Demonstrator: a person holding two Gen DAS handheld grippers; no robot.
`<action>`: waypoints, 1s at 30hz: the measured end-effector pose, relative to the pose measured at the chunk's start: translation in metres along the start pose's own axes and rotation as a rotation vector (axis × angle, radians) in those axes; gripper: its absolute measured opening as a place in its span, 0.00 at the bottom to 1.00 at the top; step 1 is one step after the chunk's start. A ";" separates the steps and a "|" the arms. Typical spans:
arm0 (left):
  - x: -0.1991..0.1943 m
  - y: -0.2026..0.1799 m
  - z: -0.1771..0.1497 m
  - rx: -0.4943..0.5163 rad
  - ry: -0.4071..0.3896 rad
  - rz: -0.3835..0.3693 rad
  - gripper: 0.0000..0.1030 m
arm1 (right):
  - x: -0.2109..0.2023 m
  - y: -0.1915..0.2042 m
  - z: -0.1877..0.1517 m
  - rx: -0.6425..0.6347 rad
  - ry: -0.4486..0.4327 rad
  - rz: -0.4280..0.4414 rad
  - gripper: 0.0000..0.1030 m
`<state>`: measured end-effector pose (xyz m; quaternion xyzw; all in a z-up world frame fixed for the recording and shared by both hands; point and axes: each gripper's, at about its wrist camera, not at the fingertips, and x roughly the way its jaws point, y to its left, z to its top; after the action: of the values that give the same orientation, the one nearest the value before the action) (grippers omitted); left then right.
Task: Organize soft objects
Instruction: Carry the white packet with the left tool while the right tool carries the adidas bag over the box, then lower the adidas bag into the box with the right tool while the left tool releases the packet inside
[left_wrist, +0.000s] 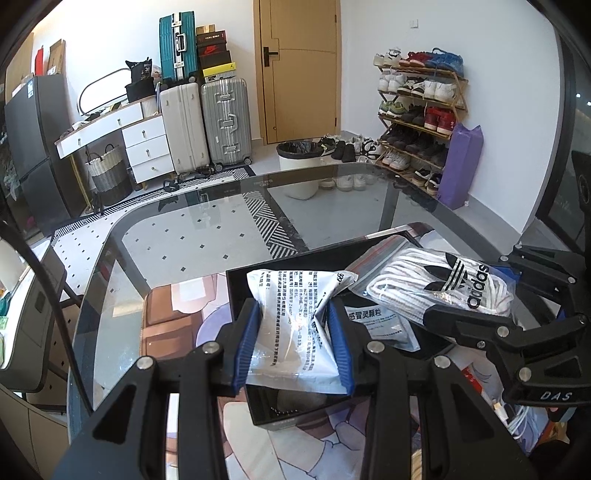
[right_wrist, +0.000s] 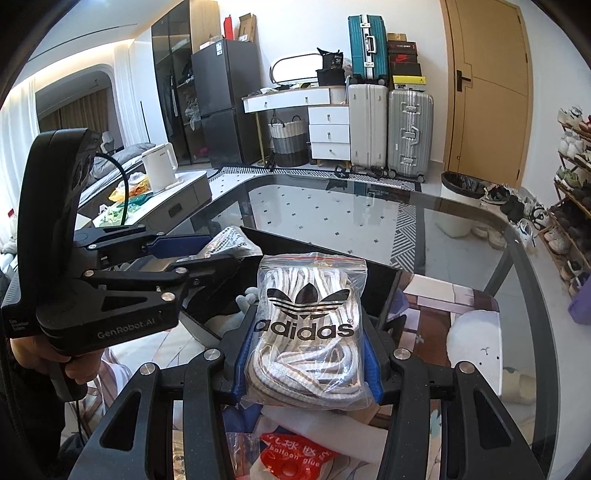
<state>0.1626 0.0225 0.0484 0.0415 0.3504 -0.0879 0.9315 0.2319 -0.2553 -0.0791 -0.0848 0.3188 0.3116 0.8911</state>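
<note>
A white printed pouch (left_wrist: 291, 325) is clamped in the left hand-held gripper (left_wrist: 293, 343) above a black tray (left_wrist: 369, 254) on the glass worktop (left_wrist: 192, 236); its small print is unreadable. A zip bag of laces (right_wrist: 308, 332) marked "adidas" is gripped by the right hand-held gripper (right_wrist: 306, 365), its lower end cut off behind the pads.

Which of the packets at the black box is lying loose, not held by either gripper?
The flat sachet with blue-and-white printing, lying in the black box. The white pouch is clamped by the left gripper, the adidas zip bag by the right gripper.
</note>
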 end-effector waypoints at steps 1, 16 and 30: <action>0.002 -0.001 0.001 0.004 0.003 0.004 0.35 | 0.002 0.000 0.001 -0.002 0.001 0.002 0.47; 0.014 -0.007 0.001 0.027 0.029 -0.003 0.36 | 0.025 -0.005 0.003 -0.008 0.041 0.008 0.47; 0.015 -0.007 0.001 0.034 0.040 -0.012 0.37 | 0.021 -0.005 0.006 -0.013 0.000 -0.006 0.66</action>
<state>0.1727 0.0138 0.0390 0.0569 0.3678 -0.0985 0.9229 0.2509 -0.2469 -0.0877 -0.0917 0.3163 0.3110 0.8915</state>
